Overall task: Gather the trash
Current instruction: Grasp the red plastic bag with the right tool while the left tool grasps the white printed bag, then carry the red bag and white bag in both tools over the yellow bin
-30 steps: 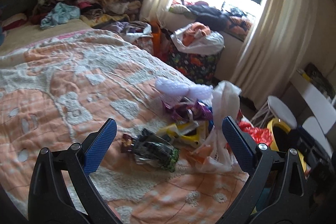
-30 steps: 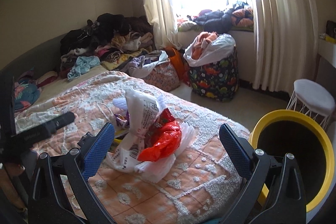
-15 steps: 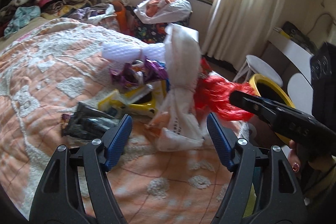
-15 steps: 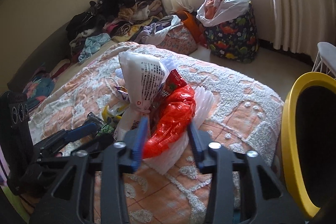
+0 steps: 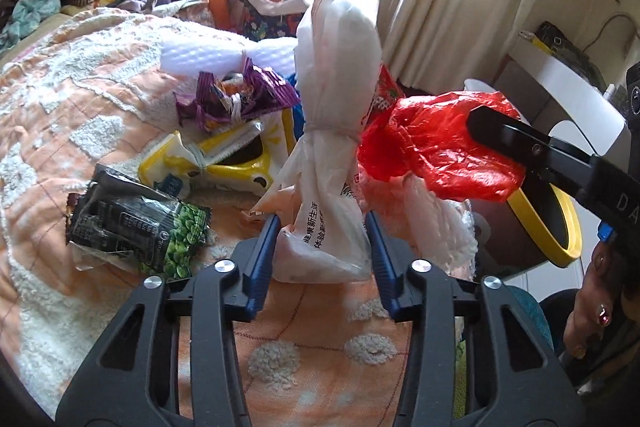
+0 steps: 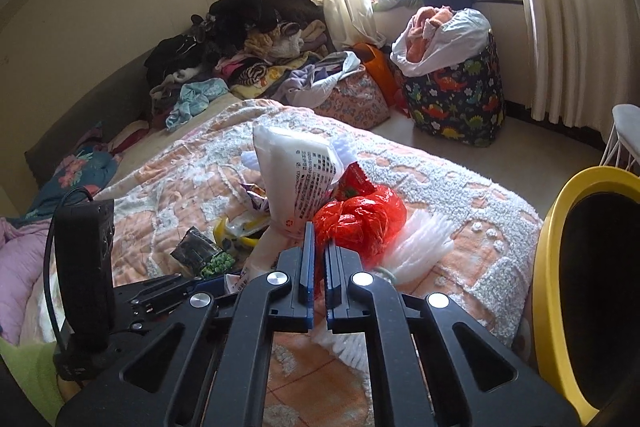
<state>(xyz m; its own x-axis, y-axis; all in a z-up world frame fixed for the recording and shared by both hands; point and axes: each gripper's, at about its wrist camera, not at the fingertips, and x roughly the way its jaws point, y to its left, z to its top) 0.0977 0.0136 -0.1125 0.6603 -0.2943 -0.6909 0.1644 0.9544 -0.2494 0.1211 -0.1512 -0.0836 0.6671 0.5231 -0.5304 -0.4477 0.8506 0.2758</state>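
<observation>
Left gripper [image 5: 322, 243], jaws just been closing, pads pressed on base of knotted white plastic bag [image 5: 332, 131] standing upright on peach bedspread [image 5: 60, 115]. Right gripper [image 6: 318, 259] clamped on red plastic bag [image 6: 360, 219], blue pads nearly together, thin film between. Beside, left: green-pea snack packet [image 5: 140, 223], yellow wrapper [image 5: 224, 163], purple wrapper [image 5: 240, 99]. Right, off bed edge: yellow-rimmed bin [image 6: 560, 227]. Farther: dinosaur-print bag [image 6: 456, 95], clothes pile [image 6: 240, 43], curtains [image 6: 568, 11].
</observation>
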